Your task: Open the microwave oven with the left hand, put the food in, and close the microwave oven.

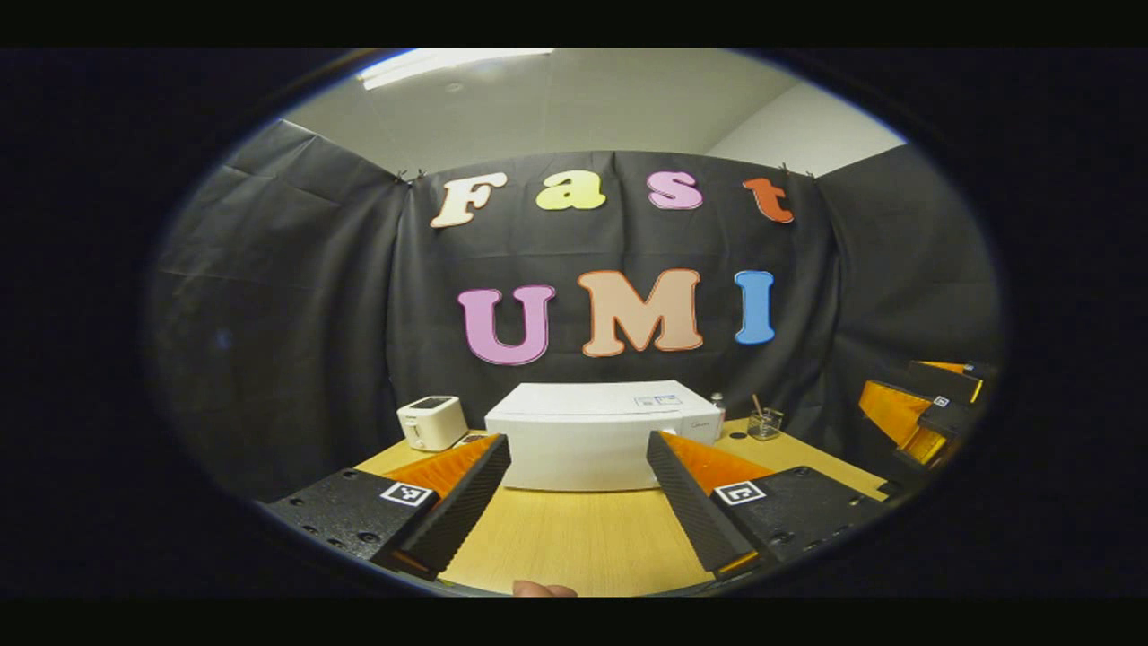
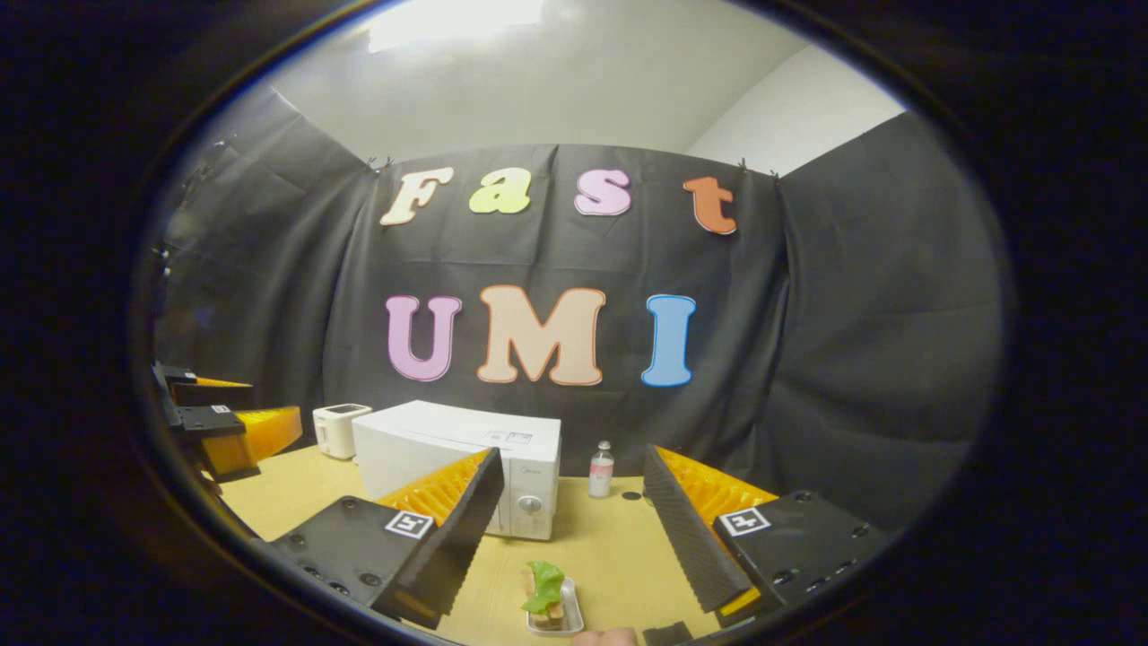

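Observation:
A white microwave oven (image 1: 592, 435) stands shut at the back of the wooden table (image 1: 583, 538), straight ahead of my left gripper (image 1: 578, 449), which is open with nothing between its fingers and well short of the door. In the right gripper view the microwave oven (image 2: 466, 467) sits ahead to the left. A small white plate with food topped by a green leaf (image 2: 549, 597) lies on the table between the fingers of my open right gripper (image 2: 569, 475), near the front edge. The right gripper (image 1: 924, 408) also shows at the far right of the left gripper view.
A white toaster (image 1: 432, 422) stands left of the microwave. A small bottle (image 2: 601, 470) and a glass with a stick (image 1: 764, 422) stand to its right. Bare tabletop lies in front of the microwave. The left gripper (image 2: 220, 426) appears at the left edge of the right gripper view.

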Action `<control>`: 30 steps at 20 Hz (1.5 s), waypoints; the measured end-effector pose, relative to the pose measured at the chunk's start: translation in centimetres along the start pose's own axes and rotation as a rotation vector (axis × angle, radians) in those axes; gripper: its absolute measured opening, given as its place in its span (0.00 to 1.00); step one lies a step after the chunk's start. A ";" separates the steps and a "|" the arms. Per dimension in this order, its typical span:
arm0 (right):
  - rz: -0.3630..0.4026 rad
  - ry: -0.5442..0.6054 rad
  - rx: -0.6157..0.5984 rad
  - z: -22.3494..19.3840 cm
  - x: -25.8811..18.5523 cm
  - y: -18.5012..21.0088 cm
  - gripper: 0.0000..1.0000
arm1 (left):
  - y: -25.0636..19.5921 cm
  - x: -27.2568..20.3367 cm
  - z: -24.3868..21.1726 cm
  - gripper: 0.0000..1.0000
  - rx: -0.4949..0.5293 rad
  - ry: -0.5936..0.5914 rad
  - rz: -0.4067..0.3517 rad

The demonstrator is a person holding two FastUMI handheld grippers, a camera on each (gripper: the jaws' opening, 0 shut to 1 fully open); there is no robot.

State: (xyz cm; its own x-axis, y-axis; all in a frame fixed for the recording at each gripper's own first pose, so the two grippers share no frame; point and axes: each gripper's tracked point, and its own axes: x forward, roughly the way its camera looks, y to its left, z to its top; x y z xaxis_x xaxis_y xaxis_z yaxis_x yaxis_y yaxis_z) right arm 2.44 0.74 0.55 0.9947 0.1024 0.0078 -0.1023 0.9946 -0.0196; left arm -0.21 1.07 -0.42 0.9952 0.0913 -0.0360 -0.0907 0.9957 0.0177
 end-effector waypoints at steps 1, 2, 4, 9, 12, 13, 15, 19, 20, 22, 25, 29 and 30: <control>0.002 -0.002 -0.001 0.0 0.1 0.0 0.96 | -0.1 0.1 0.0 0.98 0.001 0.000 0.001; 0.005 0.000 -0.002 -0.1 0.3 0.0 0.96 | -0.2 0.3 0.0 0.98 0.003 0.001 0.000; 0.006 0.004 -0.007 -0.4 0.7 -0.1 0.96 | -0.3 0.6 -0.1 0.98 0.012 0.001 0.000; 0.001 0.004 -0.014 -0.6 1.3 -0.5 0.96 | -1.1 1.6 -0.7 0.98 0.014 0.006 -0.008; 0.011 -0.002 -0.011 -0.7 1.3 -0.7 0.99 | -1.8 2.5 -1.8 0.98 0.016 0.011 -0.019; 0.012 -0.002 -0.012 -0.8 1.4 -0.9 0.96 | -2.1 2.9 -2.2 0.98 0.016 0.015 -0.023; 0.015 0.001 -0.009 -0.9 1.4 -1.0 0.96 | -3.0 4.0 -3.1 0.98 0.014 0.014 -0.039; 0.041 -0.014 -0.010 -0.6 1.4 -1.0 0.99 | -4.8 7.0 -5.7 0.99 0.022 0.010 -0.086; 0.041 -0.018 -0.024 -0.6 1.3 -1.1 0.99 | -5.2 7.9 -6.6 0.99 0.019 0.013 -0.095; 0.036 -0.015 -0.036 -0.8 1.2 -1.7 0.96 | -5.9 9.7 -7.6 0.98 0.008 0.005 -0.104; 0.024 -0.006 -0.025 -1.0 0.7 -2.6 0.97 | -7.0 12.7 -9.5 0.98 0.025 0.013 -0.115; 0.003 0.022 -0.057 -2.2 -0.3 -4.2 0.99 | -8.6 16.0 -12.6 0.98 0.056 0.034 -0.119; -0.001 0.028 -0.054 -2.4 -0.6 -4.6 0.99 | -9.0 16.7 -13.3 0.98 0.061 0.037 -0.121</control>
State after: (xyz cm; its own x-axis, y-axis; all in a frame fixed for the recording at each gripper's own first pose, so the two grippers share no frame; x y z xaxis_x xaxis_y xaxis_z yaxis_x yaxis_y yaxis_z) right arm 2.37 -3.96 -1.81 0.9948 0.0996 -0.0201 -0.1009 0.9922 -0.0738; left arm 16.71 -6.15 -14.49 0.9965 -0.0280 -0.0785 0.0337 0.9968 0.0720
